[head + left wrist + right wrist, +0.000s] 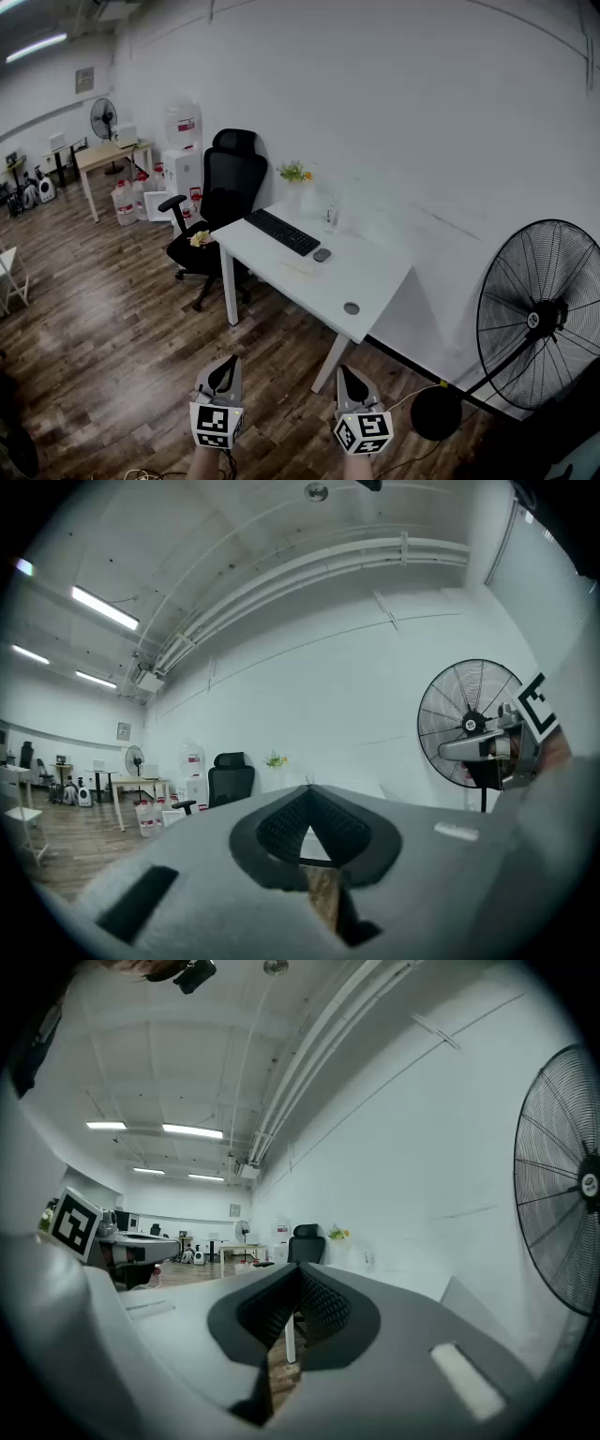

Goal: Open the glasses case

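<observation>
A white desk (375, 277) stands some way ahead, against the wall. On it, in front of the black keyboard (282, 232), lies a pale flat thing (298, 267), too small to tell whether it is the glasses case. Both grippers are held level over the wooden floor, short of the desk. My left gripper (223, 362) has its jaw tips together (309, 787) with nothing between them. My right gripper (350, 371) is likewise shut and empty (298, 1267). Each gripper view shows the other gripper at its edge.
A mouse (322, 254), a small round dark thing (351, 307), a bottle (332, 215) and a flower pot (295, 178) are on the desk. A black office chair (220, 202) stands at its left end. A big floor fan (539, 314) stands right.
</observation>
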Demonstrator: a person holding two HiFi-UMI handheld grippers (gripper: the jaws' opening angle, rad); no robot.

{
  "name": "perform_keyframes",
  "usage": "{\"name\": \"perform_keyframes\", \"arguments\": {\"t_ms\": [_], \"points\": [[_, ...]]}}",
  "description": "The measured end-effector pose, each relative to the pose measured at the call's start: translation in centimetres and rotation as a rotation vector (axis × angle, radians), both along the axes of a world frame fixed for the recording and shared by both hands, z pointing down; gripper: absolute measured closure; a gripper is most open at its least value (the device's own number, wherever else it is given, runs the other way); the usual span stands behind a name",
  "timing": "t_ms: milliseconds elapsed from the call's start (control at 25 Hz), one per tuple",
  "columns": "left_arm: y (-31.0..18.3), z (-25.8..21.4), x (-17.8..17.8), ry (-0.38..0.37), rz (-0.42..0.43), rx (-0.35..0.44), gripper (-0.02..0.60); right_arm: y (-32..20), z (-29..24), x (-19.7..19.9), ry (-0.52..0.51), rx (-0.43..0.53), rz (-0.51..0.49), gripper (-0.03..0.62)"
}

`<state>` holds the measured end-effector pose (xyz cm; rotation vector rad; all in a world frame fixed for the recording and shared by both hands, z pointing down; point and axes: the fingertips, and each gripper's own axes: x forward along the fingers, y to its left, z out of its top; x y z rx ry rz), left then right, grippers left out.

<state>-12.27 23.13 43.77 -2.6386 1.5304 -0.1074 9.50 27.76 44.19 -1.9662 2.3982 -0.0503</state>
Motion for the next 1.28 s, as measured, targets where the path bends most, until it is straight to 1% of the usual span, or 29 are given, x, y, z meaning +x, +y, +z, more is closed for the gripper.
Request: {"name": "perform_keyframes", "arguments": {"t_ms": [400,560,680,1000,1200,1280], "points": [[-0.2,-0.1,-0.2,-0.003,-0.004,0.006,0.574,-0.2,-0.2,-0.3,-0.004,0.003,-0.007,0.583],[-0.2,0.4,0.0,-0.009,-0.001,-0.011,0.574,-0.3,-0.1,-0.3,-0.002,0.005,-0.012,0.583],[-0.3,0.3,0.0,-0.005,-0.002,-0.003,0.574,-0.3,0.1,-0.5,-0.005,0.005,-0.018,0.583],[-0.3,1.4,0.0,-0.009,0.001,-0.022,0.574,-0.4,1.0,-1.2,0.002,-0.005,-0.024,0.582],[-0.4,1.9,-0.3,-0.011,-0.002,-0.027,0.574,-0.6,1.3,-1.2,-0.02,-0.008,-0.015,0.581],[-0.5,2.0,-0.4,-0.012,-0.003,-0.031,0.574,-0.7,1.3,-1.3,-0.028,-0.007,-0.019,0.545]]}}
